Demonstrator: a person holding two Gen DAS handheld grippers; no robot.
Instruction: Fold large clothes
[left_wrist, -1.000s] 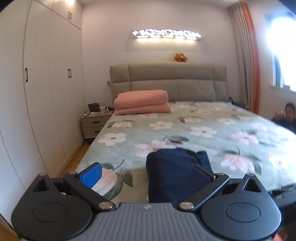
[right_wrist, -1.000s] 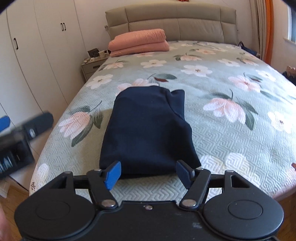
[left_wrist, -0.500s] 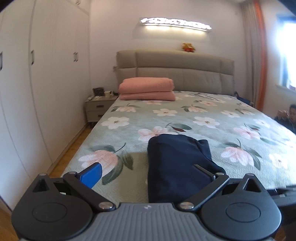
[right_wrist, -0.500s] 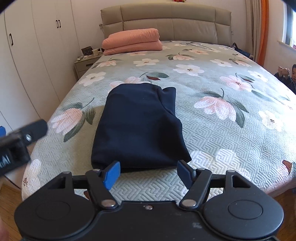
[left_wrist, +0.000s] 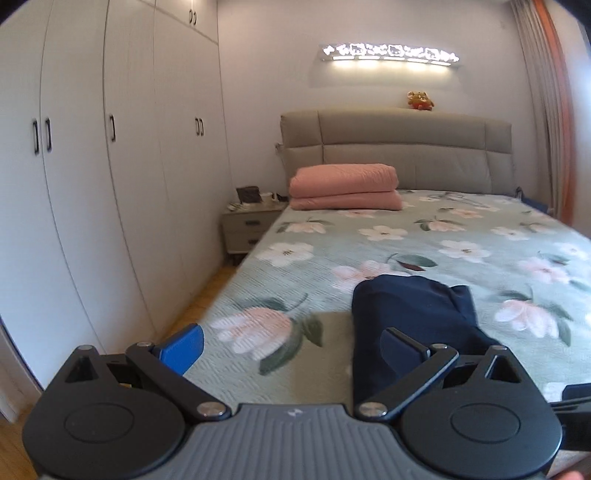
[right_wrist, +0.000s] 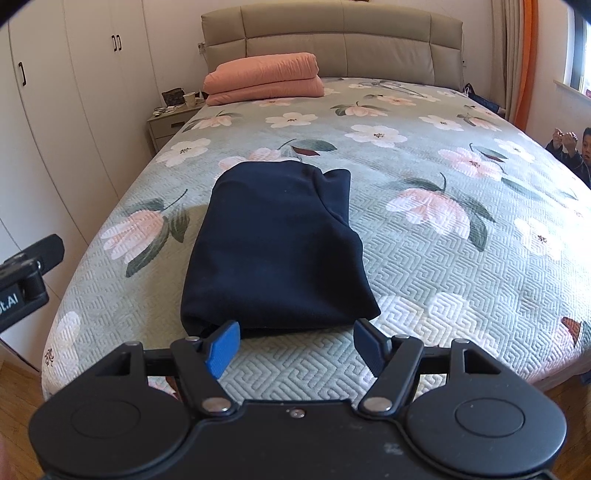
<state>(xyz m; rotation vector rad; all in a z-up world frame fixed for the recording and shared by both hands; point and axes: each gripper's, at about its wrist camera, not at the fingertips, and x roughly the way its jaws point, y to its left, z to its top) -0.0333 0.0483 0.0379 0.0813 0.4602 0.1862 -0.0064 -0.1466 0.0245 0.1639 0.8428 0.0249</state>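
On the near part of the bed (right_wrist: 424, 266), I see the folded navy garment (right_wrist: 277, 251) lying flat on the green flowered bedspread, its near edge close to the foot of the bed and its long side running toward the headboard (right_wrist: 332, 40). From my right wrist view, the right tongs (right_wrist: 295, 349) stand wide open with nothing between them, poised just short of the garment's near edge; the blue pads (right_wrist: 221, 349) do not touch the cloth. From my left wrist view, the left tongs (left_wrist: 291, 349) are also spread wide and hold nothing. Their left pad sits over the bed's left edge, and their right finger overlaps the navy garment (left_wrist: 417, 317) in the picture; I cannot tell whether it touches. A corner of the left tool shows at the left edge of the right view, well apart from the garment. Up by the headboard lies a folded pink quilt (right_wrist: 262, 77). A nightstand (left_wrist: 251, 229) stands beside the bed, next to the white wardrobe (left_wrist: 110, 184).
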